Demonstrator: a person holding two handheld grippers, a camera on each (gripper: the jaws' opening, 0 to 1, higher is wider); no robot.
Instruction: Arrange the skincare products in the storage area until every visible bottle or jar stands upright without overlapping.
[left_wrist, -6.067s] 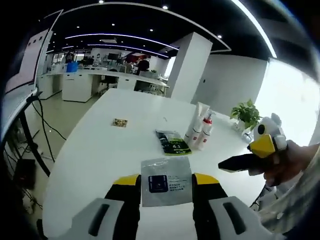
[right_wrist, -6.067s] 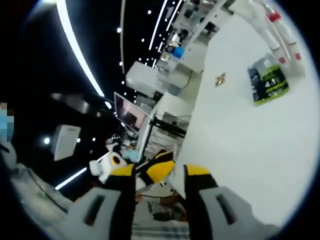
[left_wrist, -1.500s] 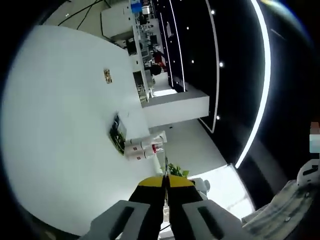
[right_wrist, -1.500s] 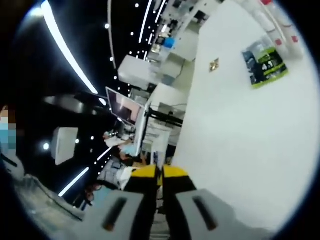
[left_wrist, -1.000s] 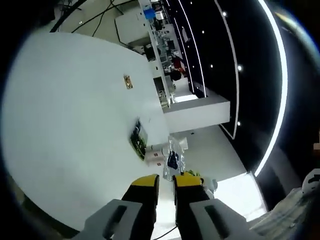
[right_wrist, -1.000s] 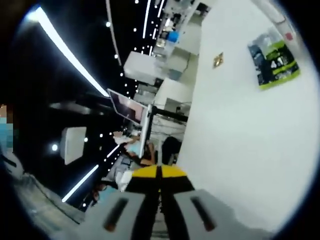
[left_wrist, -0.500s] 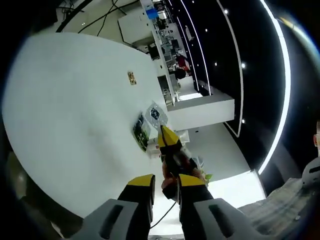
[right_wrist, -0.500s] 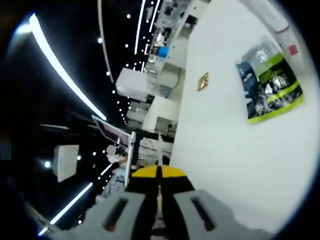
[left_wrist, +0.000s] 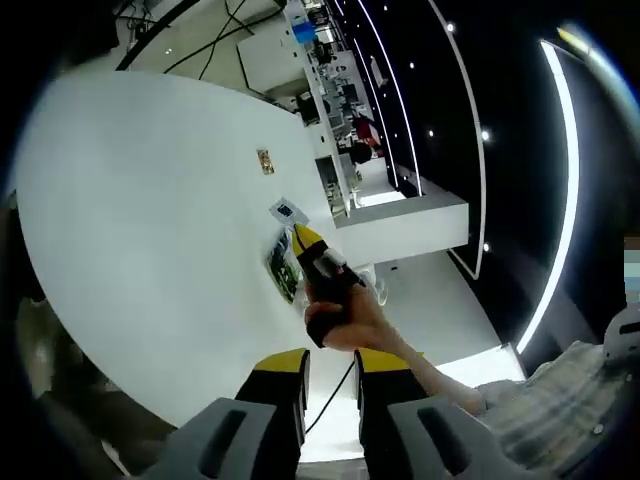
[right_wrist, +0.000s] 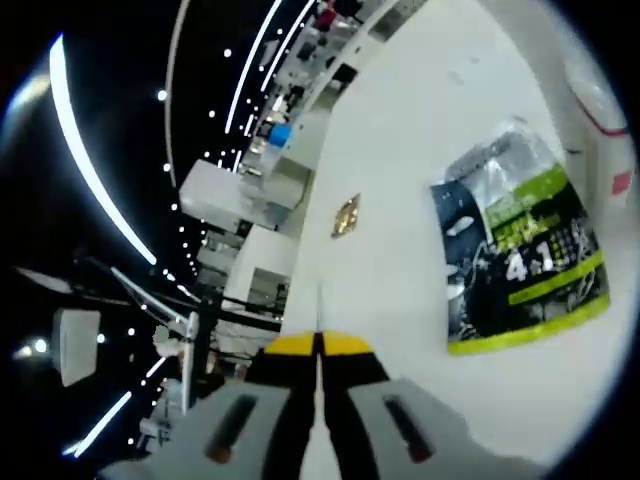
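In the left gripper view my left gripper (left_wrist: 332, 358) stands slightly open with nothing between its yellow tips. Beyond it a hand holds my right gripper (left_wrist: 303, 241) out over the white table (left_wrist: 150, 220), with a small silver sachet (left_wrist: 285, 210) pinched at its tip. A green and black sachet (left_wrist: 283, 268) lies flat just beside it. In the right gripper view my right gripper (right_wrist: 319, 345) is shut, and the silver sachet (right_wrist: 320, 305) shows edge-on as a thin line rising from the jaws. The green and black sachet (right_wrist: 515, 250) lies ahead to the right. White bottles with red marks (right_wrist: 600, 115) stand at the right edge.
A small gold packet (left_wrist: 265, 160) lies on the table further off, also in the right gripper view as the gold packet (right_wrist: 346, 215). The table's curved edge (left_wrist: 60, 330) runs close to my left gripper. Office desks and a monitor lie beyond the table.
The silver sachet went from my left gripper to my right gripper. The left jaws opened and drew back. The right gripper carried the sachet out over the table toward the green sachet.
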